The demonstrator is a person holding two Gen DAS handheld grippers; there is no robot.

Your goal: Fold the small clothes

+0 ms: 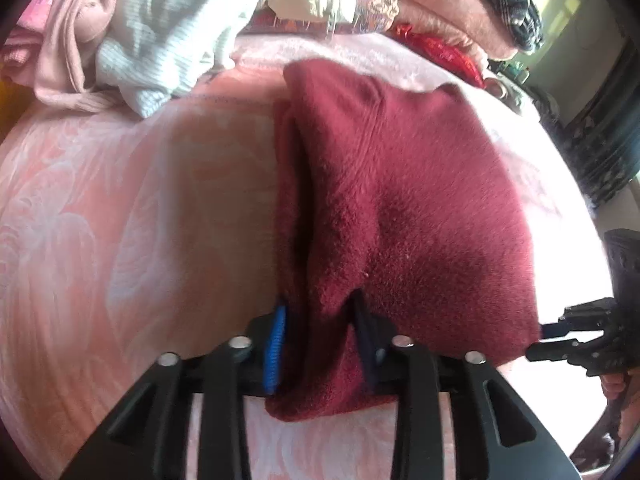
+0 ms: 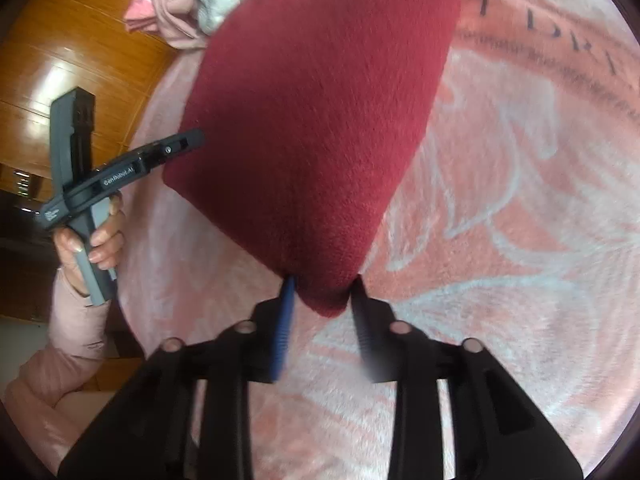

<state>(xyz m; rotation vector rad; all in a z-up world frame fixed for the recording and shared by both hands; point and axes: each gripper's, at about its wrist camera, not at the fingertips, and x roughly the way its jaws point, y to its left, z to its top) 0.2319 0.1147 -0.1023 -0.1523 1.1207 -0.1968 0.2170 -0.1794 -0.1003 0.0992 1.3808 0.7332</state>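
Note:
A dark red fleece garment (image 1: 400,200) lies folded on the pink patterned bedspread (image 1: 120,240). My left gripper (image 1: 320,300) stands over its near left edge, with a thick fold of the fleece between the blue pad and the dark pad; the jaws stand apart and loose around it. In the right wrist view the same garment (image 2: 320,120) tapers to a corner that sits between the jaws of my right gripper (image 2: 324,280), with gaps at both pads. The left gripper (image 2: 196,140) shows at the garment's left corner, held by a hand (image 2: 96,240). The right gripper (image 1: 540,336) shows at the right edge.
A heap of pink (image 1: 68,40) and white ribbed clothes (image 1: 160,40) lies at the back left of the bed. Folded pink blankets and plaid cloth (image 1: 460,0) are stacked at the back right, beside a shiny red item (image 1: 440,48). Wooden floor (image 2: 80,40) lies past the bed's left edge.

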